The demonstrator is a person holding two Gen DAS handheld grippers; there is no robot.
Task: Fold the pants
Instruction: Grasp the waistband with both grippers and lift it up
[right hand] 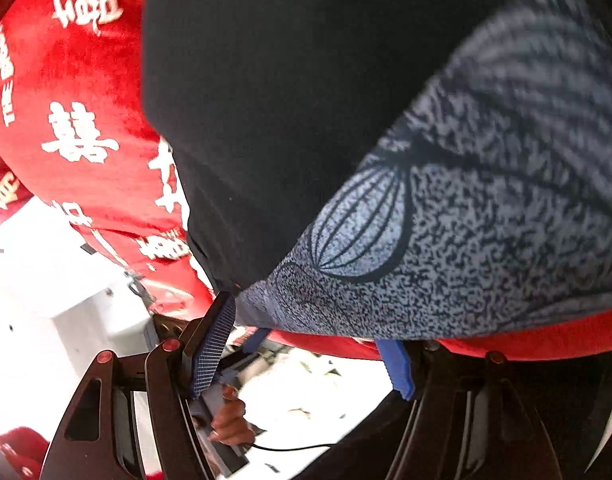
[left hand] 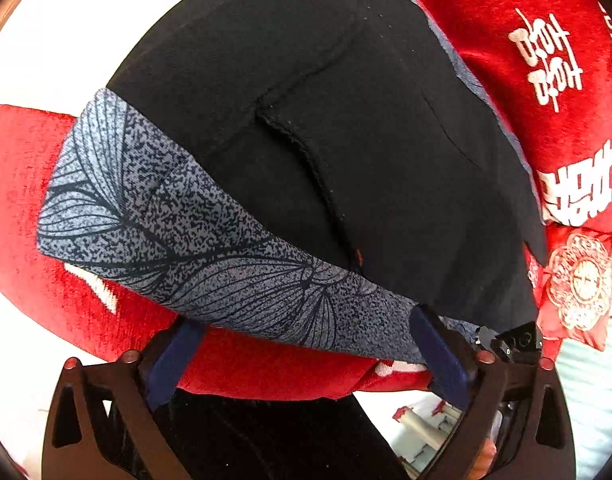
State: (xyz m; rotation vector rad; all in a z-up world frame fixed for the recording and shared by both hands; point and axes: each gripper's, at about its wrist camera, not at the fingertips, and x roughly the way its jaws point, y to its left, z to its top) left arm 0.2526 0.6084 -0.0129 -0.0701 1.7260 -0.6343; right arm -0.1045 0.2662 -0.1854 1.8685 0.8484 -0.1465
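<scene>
Since the soft, limp black pants [left hand: 326, 120] with a grey leaf-print band [left hand: 178, 232] are spread on the red printed cloth [left hand: 546, 80], the band edge is best gripped where the left gripper [left hand: 306, 356] and right gripper [right hand: 306, 352] are held apart.

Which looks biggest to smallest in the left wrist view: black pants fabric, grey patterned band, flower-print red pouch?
1. Black pants fabric
2. Grey patterned band
3. Flower-print red pouch

The fisheye stretches everything, so this ranks apparent size only.
</scene>
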